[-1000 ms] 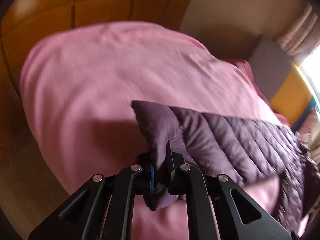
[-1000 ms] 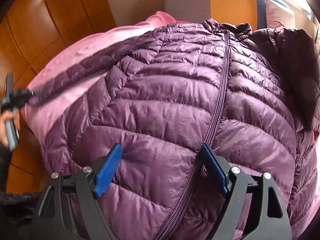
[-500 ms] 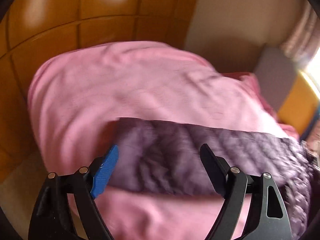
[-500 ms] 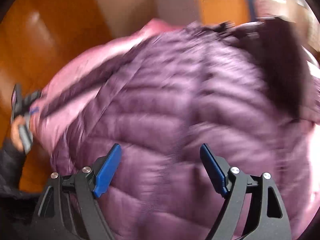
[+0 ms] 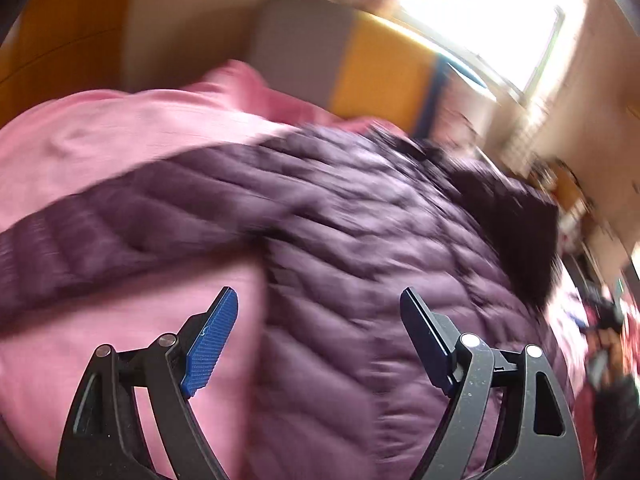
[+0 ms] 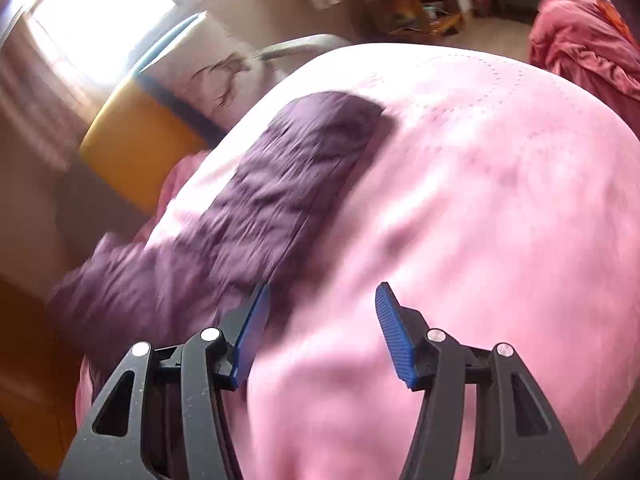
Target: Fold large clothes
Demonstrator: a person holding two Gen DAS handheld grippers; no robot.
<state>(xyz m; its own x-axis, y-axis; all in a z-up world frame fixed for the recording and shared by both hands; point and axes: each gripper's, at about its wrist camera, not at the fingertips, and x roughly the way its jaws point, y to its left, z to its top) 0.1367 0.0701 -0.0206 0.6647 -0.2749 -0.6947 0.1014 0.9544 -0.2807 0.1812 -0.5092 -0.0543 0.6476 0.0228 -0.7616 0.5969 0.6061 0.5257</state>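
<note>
A purple quilted puffer jacket (image 5: 360,248) lies spread on a pink bedcover (image 5: 100,148). Its one sleeve (image 5: 100,232) stretches out to the left in the left wrist view. My left gripper (image 5: 320,336) is open and empty, above the jacket's body near the armpit. In the right wrist view the other sleeve (image 6: 280,184) lies stretched over the pink cover (image 6: 500,200). My right gripper (image 6: 320,328) is open and empty, just right of that sleeve's near edge. Both views are motion-blurred.
A grey and yellow headboard (image 5: 360,64) stands behind the bed under a bright window (image 5: 480,12). A crumpled pink quilt (image 6: 584,36) lies at the far right. Wooden furniture (image 6: 412,4) stands in the background.
My left gripper let go of the sleeve end, opened, and swung right toward the jacket body. My right gripper swung from the jacket front to the other sleeve.
</note>
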